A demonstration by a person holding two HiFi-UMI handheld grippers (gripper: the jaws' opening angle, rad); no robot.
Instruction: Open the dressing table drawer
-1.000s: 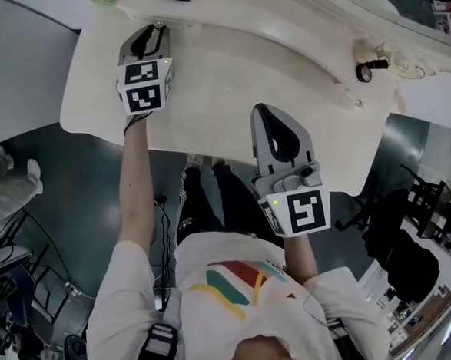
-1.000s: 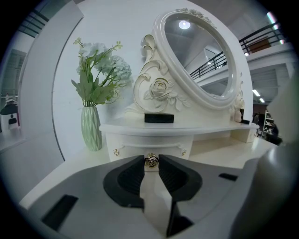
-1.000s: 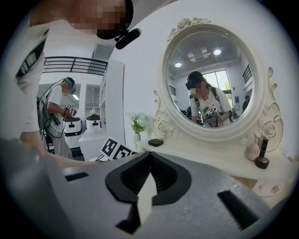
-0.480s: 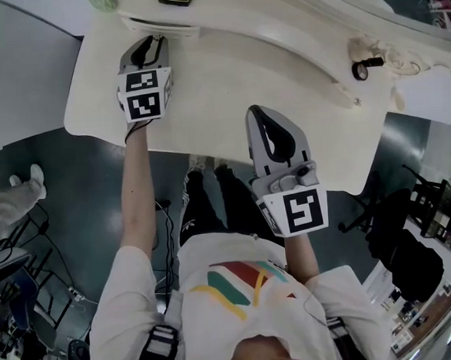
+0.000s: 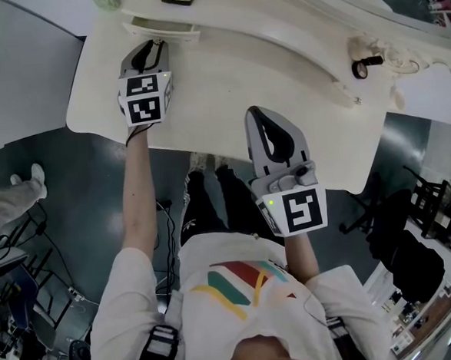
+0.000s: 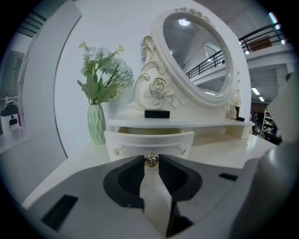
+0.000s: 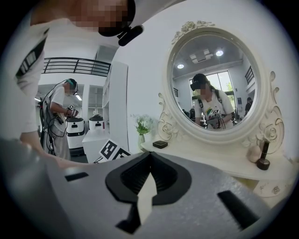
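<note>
Left claw [image 6: 151,161] is clenched on the small gold knob [image 6: 151,159] in the middle of the drawer [image 6: 149,141] front; its two dark pads press the knob from either side, as my left gripper view shows. That drawer sits under the low shelf at the back of the white counter [image 5: 226,83], toward its left end. It stands a little way out of its housing, with a shadowed gap showing above the curved front panel. Two smaller gold fittings sit near the front's left and right ends.

Just left of the drawer, a ribbed green vase [image 6: 96,123] stands upright with white flowers and green leaves [image 6: 100,77]. On the shelf above the drawer lies a flat black box [image 6: 157,113], and behind it rises the oval mirror [image 6: 198,53] in its carved cream frame.

My right claw [image 7: 150,154] is clenched on nothing, its tips meeting with only the bare counter beyond them. From the head view it hovers over the counter's near edge, well apart from the left one and pointing toward the mirror. A small dark bottle [image 7: 264,156] stands upright at the counter's right end, beside the mirror frame. The mirror's glass shows a person wearing a head rig.
</note>
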